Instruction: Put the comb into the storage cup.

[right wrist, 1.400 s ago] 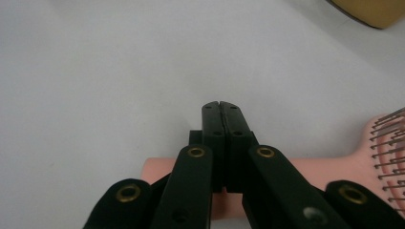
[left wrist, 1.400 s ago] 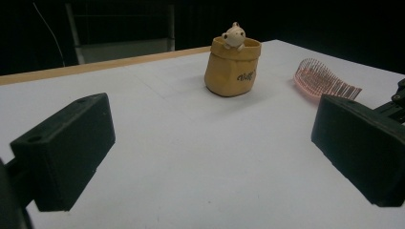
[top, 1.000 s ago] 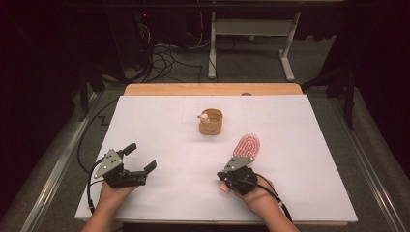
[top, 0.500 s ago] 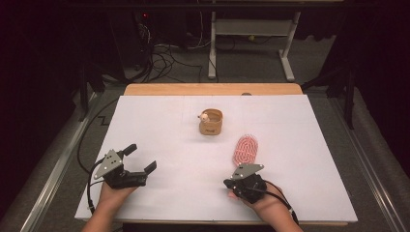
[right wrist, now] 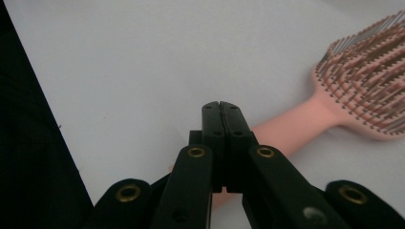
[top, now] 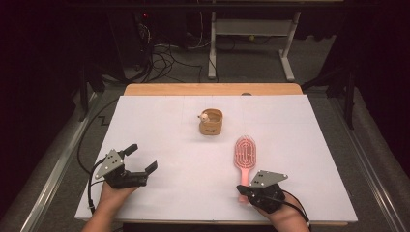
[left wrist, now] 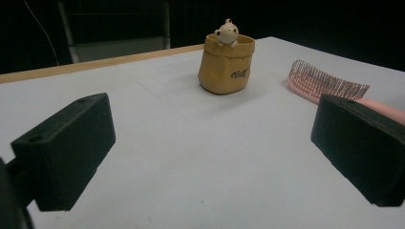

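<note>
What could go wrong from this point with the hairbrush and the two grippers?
1. The right gripper is shut with its jaws pressed together above the handle of the pink hairbrush, not around it; a sideways move could knock the brush off line.
2. The brush handle lies near the table's front edge, so a nudge might push it off.
3. The left gripper is open and apart from the brush, so it cannot steady it.

White-covered table (top: pixel 300 125), pink hairbrush (top: pixel 244 154) lying flat, tan bear pot (top: pixel 211 123) standing
</note>
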The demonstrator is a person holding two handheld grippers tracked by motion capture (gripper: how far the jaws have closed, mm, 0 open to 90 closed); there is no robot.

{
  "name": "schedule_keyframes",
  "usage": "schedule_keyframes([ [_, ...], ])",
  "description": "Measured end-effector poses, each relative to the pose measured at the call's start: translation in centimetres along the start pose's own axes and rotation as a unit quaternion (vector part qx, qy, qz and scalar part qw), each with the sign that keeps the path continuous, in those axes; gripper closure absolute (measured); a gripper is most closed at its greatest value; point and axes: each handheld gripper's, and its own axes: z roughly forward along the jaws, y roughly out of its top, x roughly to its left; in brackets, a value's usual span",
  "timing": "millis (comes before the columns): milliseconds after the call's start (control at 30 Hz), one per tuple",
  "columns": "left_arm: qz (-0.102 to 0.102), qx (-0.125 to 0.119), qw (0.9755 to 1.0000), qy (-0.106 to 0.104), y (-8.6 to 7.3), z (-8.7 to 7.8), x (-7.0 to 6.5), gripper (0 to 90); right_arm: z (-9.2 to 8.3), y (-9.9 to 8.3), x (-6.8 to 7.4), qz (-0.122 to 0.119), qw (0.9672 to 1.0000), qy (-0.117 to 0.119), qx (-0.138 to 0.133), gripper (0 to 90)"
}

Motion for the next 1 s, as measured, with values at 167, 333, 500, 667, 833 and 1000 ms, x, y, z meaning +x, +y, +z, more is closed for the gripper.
schedule_keyframes([
  [167, 0.000, 0.000, 1.0000, -0.002, 0.0, 0.1, 0.0, 2.0, 0.6, 0.2, 0.2, -0.003, 1.0000, 0.004, 0.003, 90.0],
  [333, -0.001, 0.000, 1.0000, -0.002, 0.0, 0.0, 0.0, 2.0, 1.5, 0.5, 0.7, -0.021, 0.9996, 0.001, 0.021, 90.0],
  [500, -0.001, 0.004, 1.0000, -0.004, 0.0, 0.0, 0.0, 2.0, 1.3, 0.4, 0.8, -0.024, 0.9994, -0.003, 0.024, 90.0],
  [667, -0.002, 0.005, 1.0000, -0.002, 0.0, 0.0, 0.0, 2.0, 1.3, 0.5, 1.0, -0.033, 0.9990, -0.009, 0.030, 90.0],
  [833, -0.001, 0.006, 1.0000, -0.004, 0.0, 0.1, 0.0, 2.0, 1.7, 0.5, 1.1, -0.036, 0.9987, -0.005, 0.035, 90.0],
  [1000, -0.001, 0.007, 1.0000, -0.004, 0.0, 0.0, 0.0, 2.0, 1.5, 0.5, 1.3, -0.039, 0.9984, -0.010, 0.040, 90.0],
])
